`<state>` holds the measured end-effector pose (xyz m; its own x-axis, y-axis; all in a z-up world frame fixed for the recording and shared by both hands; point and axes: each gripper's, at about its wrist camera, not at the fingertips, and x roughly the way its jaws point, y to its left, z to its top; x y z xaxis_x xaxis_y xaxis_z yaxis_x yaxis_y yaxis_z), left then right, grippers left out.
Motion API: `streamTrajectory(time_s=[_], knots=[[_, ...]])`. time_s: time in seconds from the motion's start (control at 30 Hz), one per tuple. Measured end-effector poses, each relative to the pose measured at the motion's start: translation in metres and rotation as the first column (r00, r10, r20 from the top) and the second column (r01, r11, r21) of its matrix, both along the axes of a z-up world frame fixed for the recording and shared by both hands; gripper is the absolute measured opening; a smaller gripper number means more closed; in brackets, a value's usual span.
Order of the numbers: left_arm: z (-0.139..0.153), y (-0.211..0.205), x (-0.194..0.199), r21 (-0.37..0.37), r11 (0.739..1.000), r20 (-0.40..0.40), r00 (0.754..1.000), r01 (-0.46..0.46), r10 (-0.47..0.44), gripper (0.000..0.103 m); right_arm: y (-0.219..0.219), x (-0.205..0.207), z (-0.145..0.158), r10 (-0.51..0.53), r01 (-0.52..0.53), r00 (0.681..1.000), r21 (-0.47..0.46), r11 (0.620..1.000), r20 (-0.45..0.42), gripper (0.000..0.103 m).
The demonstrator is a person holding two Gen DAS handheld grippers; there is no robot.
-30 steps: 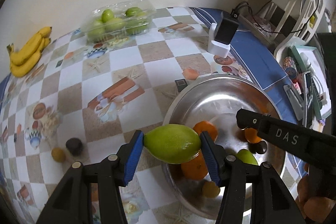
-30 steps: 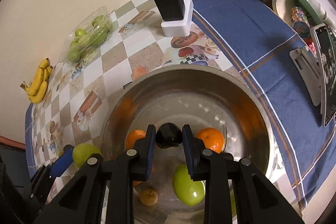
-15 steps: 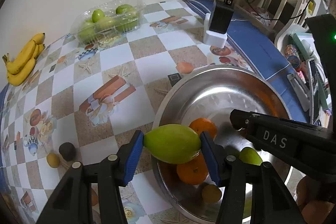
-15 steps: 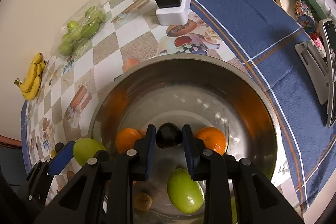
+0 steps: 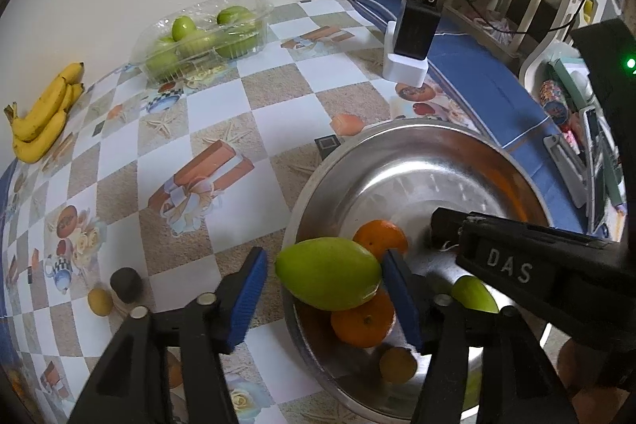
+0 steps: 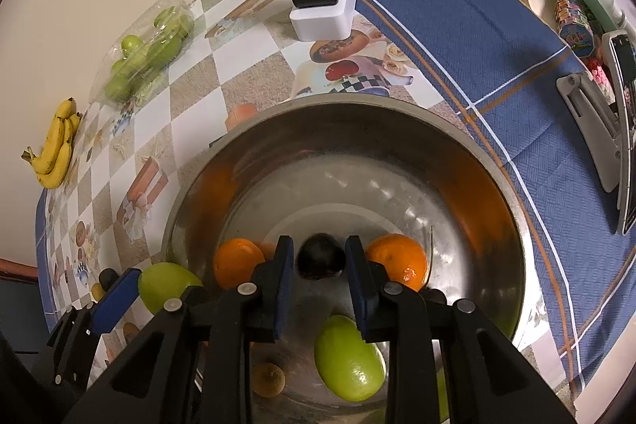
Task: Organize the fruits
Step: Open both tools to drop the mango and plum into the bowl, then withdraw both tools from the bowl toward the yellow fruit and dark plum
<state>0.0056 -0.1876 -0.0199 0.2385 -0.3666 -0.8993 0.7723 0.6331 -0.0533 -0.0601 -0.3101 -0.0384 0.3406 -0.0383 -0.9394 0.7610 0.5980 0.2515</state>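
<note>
My left gripper [image 5: 322,277] has opened around a green mango [image 5: 328,273]; the left pad stands clear of it and the right pad [image 5: 399,295] is at its end, over the near-left rim of the steel bowl [image 5: 397,142]. My right gripper [image 6: 320,261] is shut on a dark round fruit [image 6: 321,257] above the bowl [image 6: 357,110]. In the bowl lie oranges [image 6: 237,262] [image 6: 397,259], a green mango [image 6: 349,358] and a small brown fruit [image 6: 268,380]. The left-held mango also shows in the right wrist view [image 6: 167,285].
Bananas [image 5: 41,118] and a clear tray of green fruit [image 5: 202,34] lie at the far left by the wall. A black charger on a white block [image 5: 411,42] stands behind the bowl. A dark fruit [image 5: 125,283] and a small yellow fruit [image 5: 99,301] lie on the tablecloth.
The left gripper's jaws have widened, so its left pad no longer touches the mango. Both grippers have shifted slightly further over the bowl. The right gripper still grips the dark fruit.
</note>
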Motion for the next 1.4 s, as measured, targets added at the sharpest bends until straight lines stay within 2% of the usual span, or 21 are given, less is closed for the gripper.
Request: streamTrajectory(time_s=[0.17,0.33,0.5,0.67,0.73,1.0,1.07,1.2,1.27,1.4], knots=[[0.007,0.001,0.0,-0.015,1.0,0.008,1.0,-0.004,0.004,0.066,0.0,0.0,0.003,-0.001,0.001,1.0,-0.004,1.0,0.0,0.028],[0.018,0.006,0.004,-0.033,0.999,0.008,1.0,-0.028,0.029,0.066,0.001,-0.001,0.022,-0.001,0.003,0.999,-0.039,0.999,0.036,0.028],[0.024,0.017,0.015,-0.035,0.995,-0.006,0.996,-0.09,0.089,0.066,0.005,-0.002,0.039,0.009,-0.005,0.998,-0.068,0.998,0.061,0.028],[0.021,0.034,0.031,-0.016,0.983,-0.055,0.982,-0.184,0.183,0.066,0.008,-0.002,0.042,0.02,-0.017,0.999,-0.076,0.997,0.048,0.029],[0.019,0.042,0.038,-0.004,0.974,-0.075,0.971,-0.227,0.226,0.066,0.01,-0.001,0.041,0.027,-0.024,0.999,-0.07,0.997,0.041,0.037],[0.014,0.075,0.062,0.024,0.923,-0.093,0.918,-0.384,0.384,0.069,0.024,0.006,0.033,0.07,-0.07,0.997,-0.067,0.995,-0.013,0.039],[0.012,0.081,0.065,0.033,0.917,-0.103,0.911,-0.398,0.399,0.069,0.028,0.008,0.032,0.08,-0.082,0.996,-0.071,0.994,-0.027,0.048],[0.008,0.089,0.07,0.043,0.901,-0.121,0.893,-0.432,0.434,0.073,0.034,0.011,0.03,0.101,-0.106,0.993,-0.09,0.99,-0.058,0.051],[0.007,0.092,0.071,0.052,0.894,-0.126,0.886,-0.444,0.447,0.079,0.037,0.013,0.029,0.112,-0.119,0.991,-0.094,0.988,-0.071,0.058],[0.004,0.094,0.073,0.071,0.89,-0.119,0.882,-0.451,0.457,0.082,0.039,0.015,0.027,0.12,-0.13,0.989,-0.109,0.986,-0.09,0.069]])
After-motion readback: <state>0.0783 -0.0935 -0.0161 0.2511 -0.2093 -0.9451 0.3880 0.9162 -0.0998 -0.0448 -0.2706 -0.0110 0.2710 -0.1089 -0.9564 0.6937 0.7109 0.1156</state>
